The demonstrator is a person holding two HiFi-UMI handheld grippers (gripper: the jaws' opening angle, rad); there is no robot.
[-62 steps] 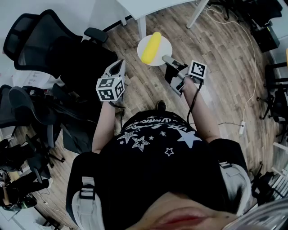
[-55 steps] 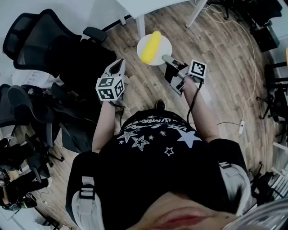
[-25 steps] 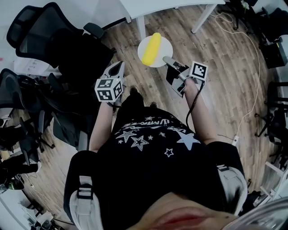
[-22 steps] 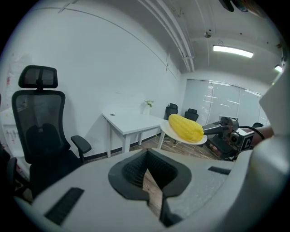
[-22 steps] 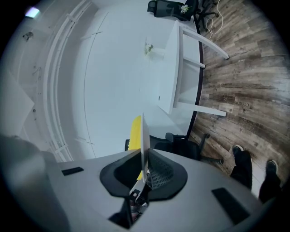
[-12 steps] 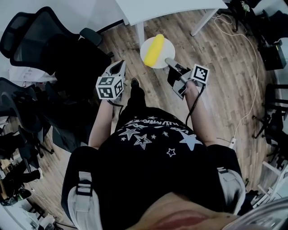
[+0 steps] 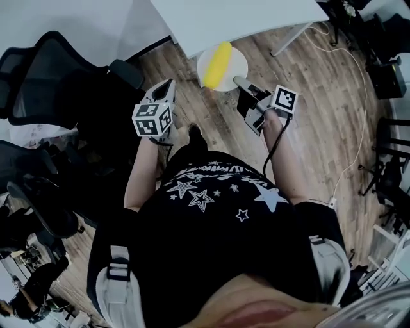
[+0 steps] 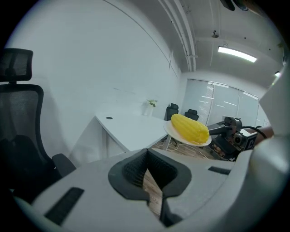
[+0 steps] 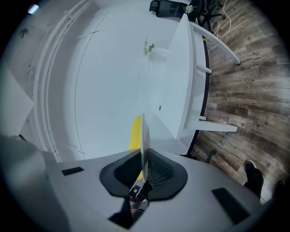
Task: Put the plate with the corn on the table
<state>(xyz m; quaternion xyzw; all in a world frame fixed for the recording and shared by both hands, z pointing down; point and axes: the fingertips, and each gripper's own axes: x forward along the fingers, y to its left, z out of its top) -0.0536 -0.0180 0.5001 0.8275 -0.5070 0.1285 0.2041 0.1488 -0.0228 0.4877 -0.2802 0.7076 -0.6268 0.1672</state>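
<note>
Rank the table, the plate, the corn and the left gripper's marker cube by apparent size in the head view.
1. table, cut off by the frame.
2. plate.
3. corn and the marker cube on the left gripper look about alike; the cube sits nearer the camera, so no ranking.

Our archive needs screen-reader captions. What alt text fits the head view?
Seen from above, a person's right tongs grip a white plate bearing a yellow corn cob near a white table; the left tongs are empty beside it.
</note>
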